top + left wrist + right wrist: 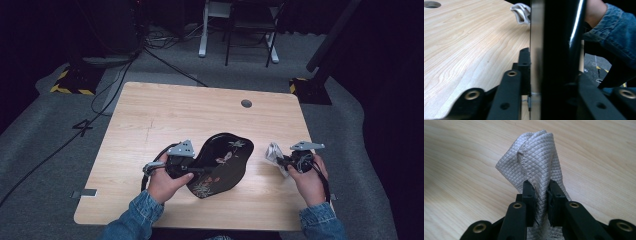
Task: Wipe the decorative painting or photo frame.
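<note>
My right gripper (pixel 541 192) pinched the soft, light grey quilted cloth (pixel 534 160) mid-fold. My left gripper (pixel 192 170) clamped the stiff, glossy black lacquer tray (pixel 222 162) at its rim; likely slippery.

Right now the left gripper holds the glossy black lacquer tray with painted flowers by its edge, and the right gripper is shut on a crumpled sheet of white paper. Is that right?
Not quite. The right gripper is shut on a pale grey quilted cloth, not paper; the right gripper view shows its woven diamond texture. The left gripper does hold the glossy black lacquer tray by its edge.
</note>
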